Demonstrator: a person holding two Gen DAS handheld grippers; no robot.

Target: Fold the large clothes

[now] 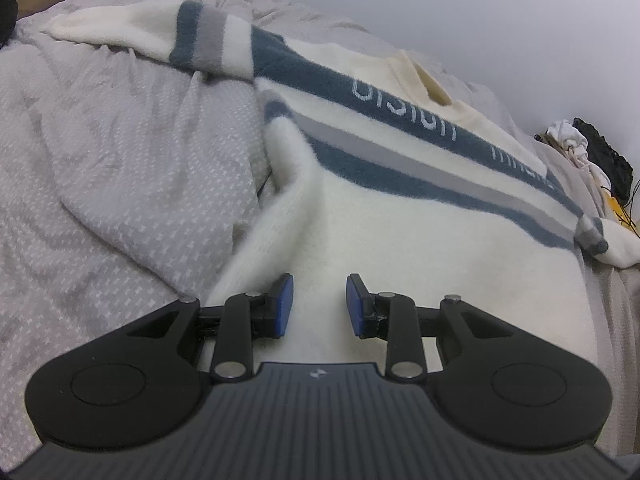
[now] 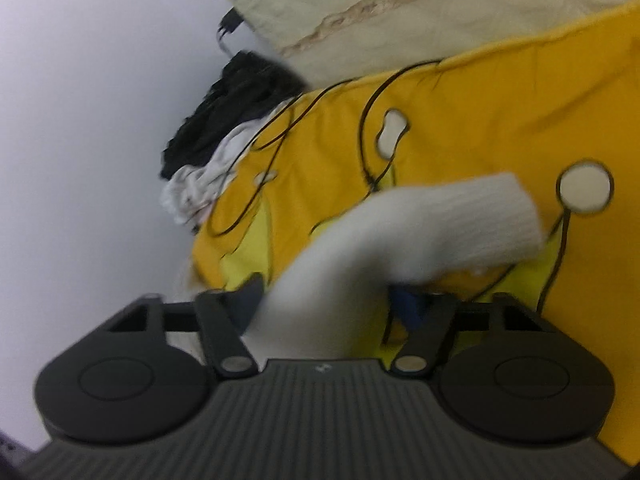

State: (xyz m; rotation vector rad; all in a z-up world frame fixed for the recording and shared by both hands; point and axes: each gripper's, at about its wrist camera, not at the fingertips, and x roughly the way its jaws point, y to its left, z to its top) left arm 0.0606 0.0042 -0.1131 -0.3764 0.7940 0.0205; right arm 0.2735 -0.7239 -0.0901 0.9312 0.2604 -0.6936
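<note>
A fluffy cream sweater (image 1: 400, 220) with blue and grey stripes lies flat on the bed. One sleeve (image 1: 200, 36) is spread toward the far left. My left gripper (image 1: 320, 300) hovers low over the plain cream lower part, jaws open, blue pads (image 1: 285, 304) apart with only the fabric surface showing between them. In the blurred right wrist view, a white ribbed sleeve (image 2: 460, 220) runs between the fingers of my right gripper (image 2: 328, 300) and flops up to the right. It fills the gap, and both fingers appear to press on it.
A grey patterned bed cover (image 1: 120, 160) stretches to the left of the sweater. A yellow cartoon-print cloth (image 2: 480, 112) lies under the held sleeve, with cream lace-trimmed fabric (image 2: 400, 0) beyond it. Black (image 2: 224, 120) and white crumpled clothes (image 2: 200, 188) are heaped by the pale wall (image 2: 80, 120).
</note>
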